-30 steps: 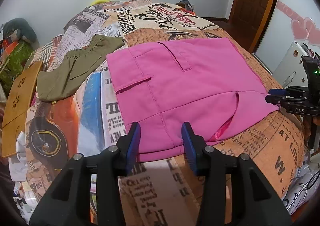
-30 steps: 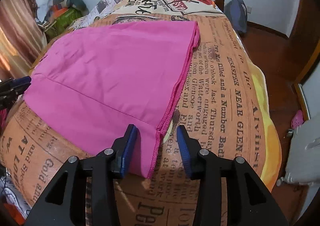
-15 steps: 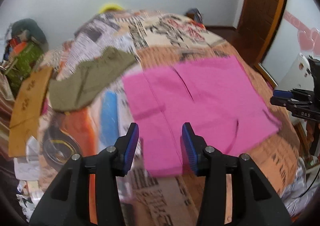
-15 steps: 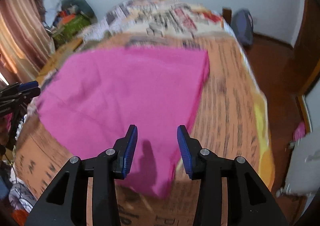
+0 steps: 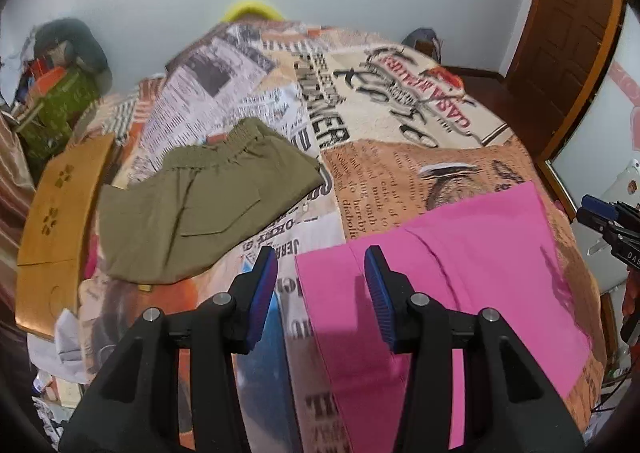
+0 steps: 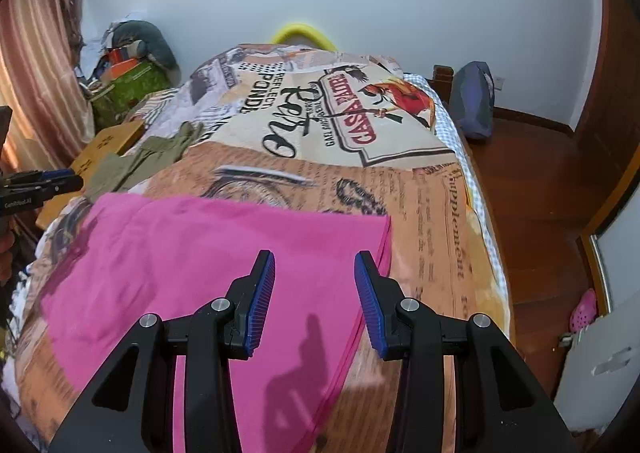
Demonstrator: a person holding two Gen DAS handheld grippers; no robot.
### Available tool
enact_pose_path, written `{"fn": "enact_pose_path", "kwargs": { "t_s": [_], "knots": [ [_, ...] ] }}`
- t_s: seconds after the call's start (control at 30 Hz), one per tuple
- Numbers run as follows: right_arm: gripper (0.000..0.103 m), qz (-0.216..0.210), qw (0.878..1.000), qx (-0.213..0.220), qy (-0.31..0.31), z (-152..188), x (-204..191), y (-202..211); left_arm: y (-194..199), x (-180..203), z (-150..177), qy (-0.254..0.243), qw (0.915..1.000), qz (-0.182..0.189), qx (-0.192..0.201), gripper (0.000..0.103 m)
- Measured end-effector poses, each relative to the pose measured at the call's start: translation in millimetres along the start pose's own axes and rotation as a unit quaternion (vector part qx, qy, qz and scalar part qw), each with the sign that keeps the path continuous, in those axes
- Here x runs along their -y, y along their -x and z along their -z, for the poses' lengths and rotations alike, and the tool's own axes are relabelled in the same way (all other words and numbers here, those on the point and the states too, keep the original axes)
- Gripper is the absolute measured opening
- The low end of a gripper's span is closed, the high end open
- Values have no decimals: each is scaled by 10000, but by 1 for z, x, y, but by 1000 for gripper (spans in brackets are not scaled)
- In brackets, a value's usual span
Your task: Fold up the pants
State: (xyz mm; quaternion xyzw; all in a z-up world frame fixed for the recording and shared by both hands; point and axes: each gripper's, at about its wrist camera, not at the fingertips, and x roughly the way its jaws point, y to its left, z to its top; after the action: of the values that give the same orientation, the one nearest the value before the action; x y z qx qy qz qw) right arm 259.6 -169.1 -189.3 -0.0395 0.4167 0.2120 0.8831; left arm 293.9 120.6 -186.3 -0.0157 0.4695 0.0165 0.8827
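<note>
Both my tongs are parted and empty. The left tongs [image 5: 320, 293] hover over the left edge of the pink pants [image 5: 460, 273]; the right tongs [image 6: 316, 293] hang above the pants' right part, near the right-hand edge. The pants lie flat on the bed [image 6: 440, 213], long axis running left to right between my hands, so each hand is nearest its own end. I count one pink pair and one olive pair [image 5: 200, 213], far left.

Home bedroom: blanketed bed [image 6: 440, 213]
</note>
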Motion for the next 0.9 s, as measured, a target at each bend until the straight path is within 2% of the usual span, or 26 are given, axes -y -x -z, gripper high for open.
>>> {"fn": "enact_pose_path", "kwargs": {
  "t_s": [0.1,0.23,0.4,0.43,0.47,0.5,0.53,0.57,0.6,0.63,0.67,0.73,0.83,0.9],
  "knots": [
    [38,75,9999,-112,-14,-5,9,-24,-29,-3,-1,36,9996,22,-293,45],
    [38,228,9993,-289,3,-7,20,-54,-58,-7,10,80,9976,232,-641,45],
    [38,197,9984,-508,-151,-4,33,-82,-61,-8,18,73,9980,348,-524,45],
    [38,142,9982,-541,-197,-3,33,-87,-61,-11,19,161,9975,434,-530,43],
    [39,86,9983,-525,-225,-1,33,-89,-62,-12,19,242,9966,560,-553,34],
    [41,22,9985,-496,-238,0,32,-89,-62,-13,19,296,9960,621,-578,32],
    [39,39,9986,-480,-235,0,31,-90,-62,-13,19,331,9960,596,-575,29],
    [31,23,9988,-443,-212,1,29,-89,-62,-12,19,332,9962,539,-603,21],
    [23,-33,9989,-429,-199,1,28,-89,-63,-11,20,330,9961,539,-622,19],
    [8,-51,9988,-452,-188,1,27,-90,-62,-10,20,329,9961,533,-614,18],
    [8,-23,9989,-436,-169,0,26,-91,-61,-8,20,302,9965,507,-595,14],
    [5,64,9995,-305,-32,-1,23,-89,-57,-3,20,163,9978,389,-515,12],
    [3,326,9994,-137,50,-4,23,-84,-50,10,22,-271,9990,-37,-364,11],
    [3,503,9986,-145,22,-7,28,-85,-51,17,27,-686,9966,-356,-279,11]
  ]
}}
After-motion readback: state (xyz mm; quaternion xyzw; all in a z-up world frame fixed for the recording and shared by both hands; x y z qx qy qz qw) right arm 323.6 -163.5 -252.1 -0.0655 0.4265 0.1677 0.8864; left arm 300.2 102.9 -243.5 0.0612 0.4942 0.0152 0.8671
